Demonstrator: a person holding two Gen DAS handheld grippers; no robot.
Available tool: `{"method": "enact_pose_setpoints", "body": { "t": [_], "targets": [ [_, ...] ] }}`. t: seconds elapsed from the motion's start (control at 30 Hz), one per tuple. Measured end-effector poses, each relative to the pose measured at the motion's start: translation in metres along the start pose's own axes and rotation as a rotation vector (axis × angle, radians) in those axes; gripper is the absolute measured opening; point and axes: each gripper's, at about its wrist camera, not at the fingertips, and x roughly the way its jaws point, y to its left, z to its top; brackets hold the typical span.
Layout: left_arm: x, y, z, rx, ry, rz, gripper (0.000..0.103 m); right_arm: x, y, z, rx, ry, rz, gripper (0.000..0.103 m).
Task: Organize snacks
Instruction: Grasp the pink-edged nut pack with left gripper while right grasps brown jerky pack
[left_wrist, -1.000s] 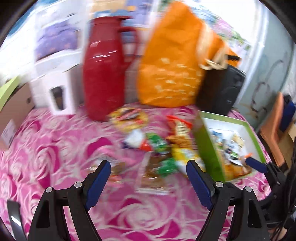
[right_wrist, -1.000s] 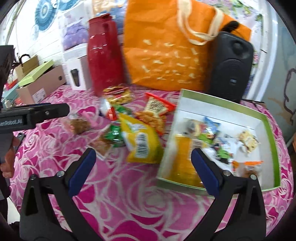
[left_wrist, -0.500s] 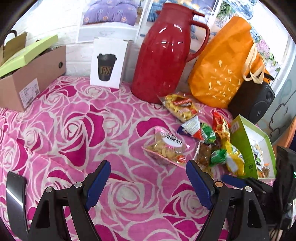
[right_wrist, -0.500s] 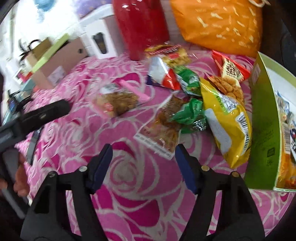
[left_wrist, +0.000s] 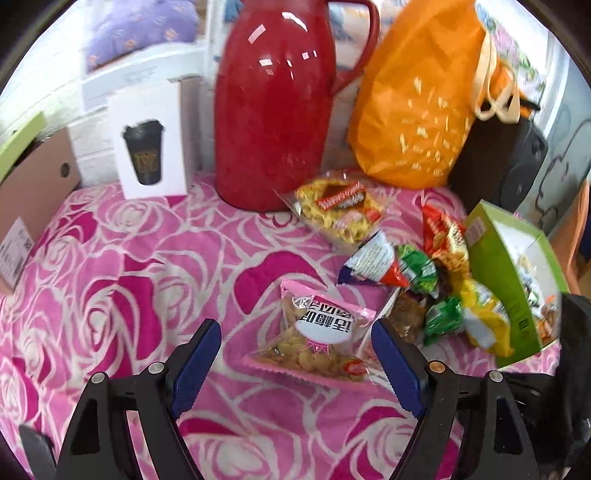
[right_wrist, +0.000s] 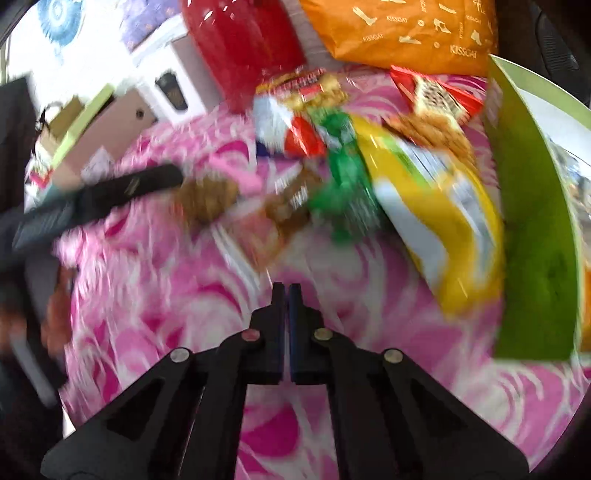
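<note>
The left gripper (left_wrist: 295, 349) has closed in on the pink-edged clear packet of small round biscuits (left_wrist: 314, 336), which half a second ago lay well ahead of it on the pink rose-patterned tablecloth (left_wrist: 122, 280). The packet now sits between the spread blue pads (left_wrist: 195, 358), at 12 o'clock from the tool; the jaws are wide apart and grip nothing. This looks like the line-up for a pick, with the closing still to come.

The right gripper (right_wrist: 287, 295) has changed more: its fingers, apart a moment ago, are now pressed together, with nothing visible between them. It hangs over bare cloth, and the crinkled yellow snack bag (right_wrist: 436, 206) lies at about 2 o'clock from it, leaning on the wall of the green cardboard box with a white inside (right_wrist: 532, 221). So that hand probably plays no part in this pick.

The loose pile remains outside the box: a clear bag of yellow twists (left_wrist: 340, 218) just in front of the glossy red plastic jug (left_wrist: 273, 107), a white, blue and red wrapper (left_wrist: 373, 262), and green wrappers (left_wrist: 421, 269) beside it.

The right wrist view is badly smeared, so labels and the brown packets at its middle are hard to read. The box's contents are mostly cut off at the right edge in both views. The dark shape at 9 o'clock in the right view is apparently the other tool, with a hand blurred beneath it.
</note>
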Motion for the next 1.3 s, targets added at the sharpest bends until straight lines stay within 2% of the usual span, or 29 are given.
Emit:
{"method": "enact_pose_setpoints", "body": {
  "t": [0.13, 0.17, 0.2, 0.23, 0.27, 0.3, 0.37, 0.5, 0.6, 0.63, 0.67, 0.7, 0.87, 1.0, 1.1, 1.3],
  "targets": [
    [0.021, -0.002, -0.002, 0.016, 0.051, -0.007, 0.085, -0.016, -0.006, -0.011, 0.021, -0.022, -0.008, 0.004],
    [0.025, -0.002, -0.002, 0.012, 0.062, 0.0, 0.085, -0.018, -0.006, -0.008, 0.029, -0.032, -0.006, 0.011],
    [0.028, -0.001, -0.002, 0.002, 0.071, -0.004, 0.079, -0.019, -0.005, -0.002, 0.043, -0.041, 0.003, 0.021],
    [0.03, -0.001, -0.003, -0.009, 0.081, -0.027, 0.071, -0.018, -0.003, 0.002, 0.051, -0.046, 0.004, 0.047],
    [0.031, -0.001, -0.003, -0.015, 0.091, -0.042, 0.069, -0.017, 0.001, 0.008, 0.054, -0.058, -0.004, 0.063],
    [0.029, -0.001, -0.004, -0.016, 0.093, -0.044, 0.064, -0.015, 0.006, 0.013, 0.052, -0.073, -0.009, 0.063],
    [0.021, 0.0, -0.007, -0.016, 0.091, -0.039, 0.063, -0.005, 0.014, 0.025, 0.068, -0.081, -0.014, 0.063],
    [-0.007, 0.014, -0.016, -0.087, 0.039, -0.009, 0.063, 0.025, 0.018, 0.04, 0.16, -0.07, -0.025, 0.063],
    [-0.02, 0.027, -0.02, -0.13, 0.014, 0.01, 0.063, 0.032, 0.019, 0.046, 0.191, -0.126, -0.079, 0.063],
    [-0.021, 0.031, -0.022, -0.135, 0.014, 0.017, 0.063, 0.034, 0.02, 0.049, 0.186, -0.137, -0.097, 0.061],
    [-0.02, 0.033, -0.022, -0.138, 0.016, 0.017, 0.063, 0.036, 0.021, 0.05, 0.165, -0.136, -0.115, 0.044],
    [-0.02, 0.037, -0.023, -0.144, 0.02, 0.015, 0.063, 0.037, 0.021, 0.05, 0.127, -0.125, -0.119, 0.042],
    [-0.012, 0.037, -0.029, -0.165, 0.05, -0.001, 0.063, 0.018, 0.01, 0.029, 0.083, -0.063, 0.003, 0.038],
    [-0.011, 0.029, -0.033, -0.166, 0.059, -0.026, 0.063, -0.001, 0.006, 0.004, 0.094, -0.041, 0.088, 0.037],
    [-0.02, 0.021, -0.034, -0.152, 0.052, -0.032, 0.063, -0.025, 0.009, -0.011, 0.068, -0.081, 0.109, 0.036],
    [-0.047, -0.009, -0.023, -0.09, -0.007, -0.064, 0.063, -0.077, 0.011, -0.012, 0.032, -0.219, 0.089, 0.036]
  ]
}}
